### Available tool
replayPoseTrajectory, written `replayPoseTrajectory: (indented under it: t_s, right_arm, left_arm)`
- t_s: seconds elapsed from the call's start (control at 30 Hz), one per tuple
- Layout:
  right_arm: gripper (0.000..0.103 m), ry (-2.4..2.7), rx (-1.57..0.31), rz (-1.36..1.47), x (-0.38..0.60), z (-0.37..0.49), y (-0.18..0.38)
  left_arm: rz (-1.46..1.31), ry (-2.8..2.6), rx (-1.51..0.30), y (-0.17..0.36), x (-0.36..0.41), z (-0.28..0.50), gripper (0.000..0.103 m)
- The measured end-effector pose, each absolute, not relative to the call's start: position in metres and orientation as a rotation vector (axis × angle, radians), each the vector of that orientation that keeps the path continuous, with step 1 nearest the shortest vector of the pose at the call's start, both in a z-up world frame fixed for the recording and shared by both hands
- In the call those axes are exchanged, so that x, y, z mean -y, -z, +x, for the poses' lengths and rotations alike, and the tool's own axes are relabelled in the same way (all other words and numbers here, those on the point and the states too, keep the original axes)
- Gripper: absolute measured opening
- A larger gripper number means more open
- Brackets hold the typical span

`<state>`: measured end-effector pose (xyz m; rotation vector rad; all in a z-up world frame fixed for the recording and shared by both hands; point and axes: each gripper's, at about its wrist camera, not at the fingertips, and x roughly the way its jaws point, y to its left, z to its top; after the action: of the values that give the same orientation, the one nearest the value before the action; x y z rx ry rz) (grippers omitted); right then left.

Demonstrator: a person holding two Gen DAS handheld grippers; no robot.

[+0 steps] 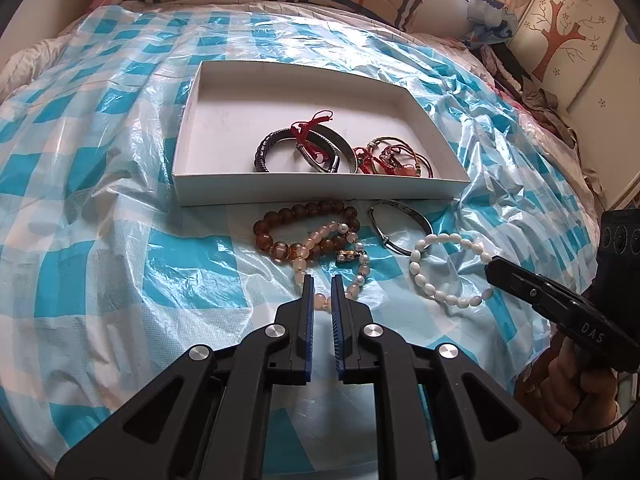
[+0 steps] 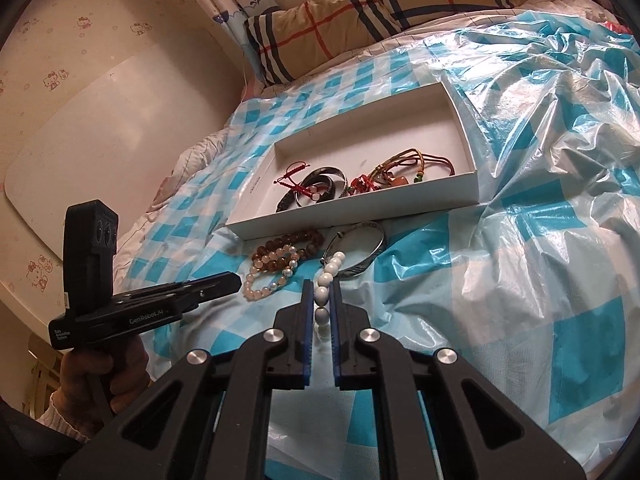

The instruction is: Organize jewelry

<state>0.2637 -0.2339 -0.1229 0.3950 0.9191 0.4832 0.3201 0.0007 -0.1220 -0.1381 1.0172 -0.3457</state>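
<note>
With both grippers nipped nearly shut on strands: left gripper [image 1: 321, 294] pinching pink beads [image 1: 332, 264], right gripper [image 2: 321, 300] pinching white beads [image 2: 325, 280] strung straight ahead. Box [image 1: 320, 190] just beyond both, long side crosswise; left marginally nearer.

We note a white box [image 1: 320, 190], open, shallow, lying on the bed. Inside, at its near right: a dark bangle [image 1: 276, 148] and a grey bangle [image 1: 340, 144] overlapping, a red cord [image 1: 308, 126] across them, and a tangle of cords [image 1: 394, 158] beside them.

Just outside the near wall: a brown bead bracelet [image 1: 280, 228], flat; a pink bead bracelet [image 1: 320, 248] overlapping it; a silver bangle [image 1: 400, 220] to the right, flat; a white bead bracelet [image 1: 424, 276] touching that bangle, one side raised, as the right wrist view shows.
</note>
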Motion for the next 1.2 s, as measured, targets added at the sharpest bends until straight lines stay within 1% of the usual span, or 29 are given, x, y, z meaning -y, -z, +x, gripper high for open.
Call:
replayPoseTrajectory:
  t_s: [0.17, 0.27, 0.33, 0.63, 0.77, 0.8, 0.87, 0.9, 0.93, 0.97, 1.07, 1.2]
  right_arm:
    - [0.011, -0.496, -1.015, 0.354, 0.221, 0.27, 0.144]
    - [0.016, -0.503, -1.024, 0.343, 0.217, 0.272, 0.146]
    - [0.026, -0.507, -1.026, 0.342, 0.216, 0.273, 0.146]
    - [0.029, -0.447, -1.046, 0.296, 0.211, 0.283, 0.147]
    - [0.029, -0.432, -1.054, 0.093, 0.188, 0.283, 0.149]
    - [0.029, -0.429, -1.046, 0.04, 0.182, 0.283, 0.149]
    - [0.022, -0.434, -1.033, -0.013, 0.175, 0.281, 0.148]
    - [0.015, -0.433, -1.03, -0.013, 0.175, 0.281, 0.148]
    - [0.01, -0.434, -1.029, 0.006, 0.178, 0.281, 0.149]
    - [0.009, -0.441, -1.032, 0.054, 0.184, 0.282, 0.149]
    - [0.008, -0.475, -1.024, 0.239, 0.204, 0.281, 0.147]
    - [0.008, -0.542, -0.947, 0.406, 0.221, 0.272, 0.132]
  left_arm:
    - [-0.135, 0.349, -1.03, 0.124, 0.0, 0.322, 0.008]
    - [-0.143, 0.352, -1.04, 0.126, -0.001, 0.323, 0.008]
    - [-0.145, 0.354, -1.044, 0.127, 0.0, 0.323, 0.008]
    - [-0.131, 0.317, -1.028, 0.125, -0.004, 0.326, 0.008]
    - [-0.108, 0.303, -1.052, 0.131, -0.005, 0.339, 0.009]
    - [-0.098, 0.312, -1.063, 0.134, -0.003, 0.343, 0.01]
    - [-0.06, 0.334, -1.087, 0.139, 0.004, 0.347, 0.016]
    - [-0.035, 0.337, -1.093, 0.141, 0.009, 0.348, 0.016]
    - [-0.012, 0.339, -1.093, 0.141, 0.013, 0.347, 0.016]
    - [0.009, 0.342, -1.085, 0.14, 0.016, 0.345, 0.016]
    - [0.032, 0.348, -1.058, 0.134, 0.02, 0.339, 0.008]
    - [-0.036, 0.375, -1.042, 0.126, 0.014, 0.332, 0.007]
